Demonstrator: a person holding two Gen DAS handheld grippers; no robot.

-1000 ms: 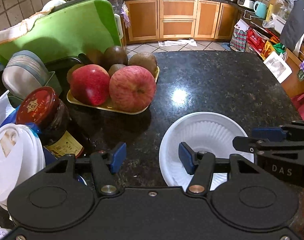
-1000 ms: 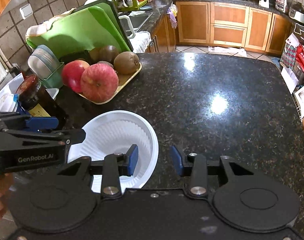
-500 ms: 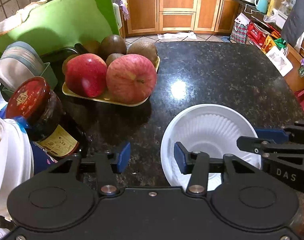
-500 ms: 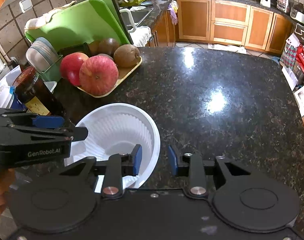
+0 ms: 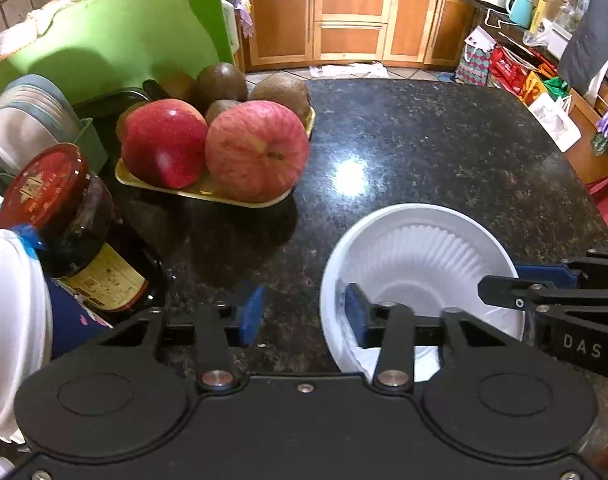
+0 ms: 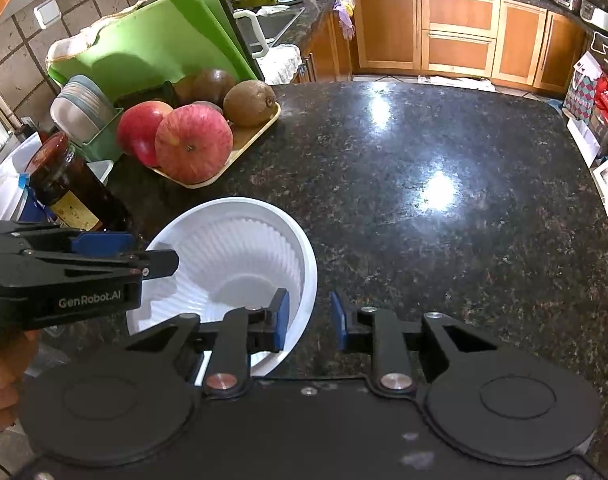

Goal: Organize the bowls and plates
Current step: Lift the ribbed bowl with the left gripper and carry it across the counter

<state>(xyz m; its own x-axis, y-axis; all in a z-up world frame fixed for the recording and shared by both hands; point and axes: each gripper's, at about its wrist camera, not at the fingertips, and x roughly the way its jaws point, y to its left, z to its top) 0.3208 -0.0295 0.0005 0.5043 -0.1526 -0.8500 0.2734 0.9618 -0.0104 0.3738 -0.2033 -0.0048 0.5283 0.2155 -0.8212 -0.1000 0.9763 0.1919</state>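
Bowl: white bowl [image 5: 419, 256] on the desk [image 6: 423, 168], near its front edge.
Left tongs [image 5: 300, 314]: wide, straddling the bowl's left rim.
Right tongs [image 6: 308, 316]: narrower, straddling its right rim.
Room: bare desk rightward; fruit tray [image 6: 240, 148] behind.

Both views look forward and steeply down along their own fingers, from close above the dark granite counter [image 5: 443, 152], toward the wooden cabinets [image 6: 459, 36] at the top of the frame. They share the white bowl [image 5: 419, 248] [image 6: 240, 248], lower right in the left view and lower left in the right view. Each also shows the fruit tray [image 5: 208, 196] [image 6: 248, 140] at upper left.
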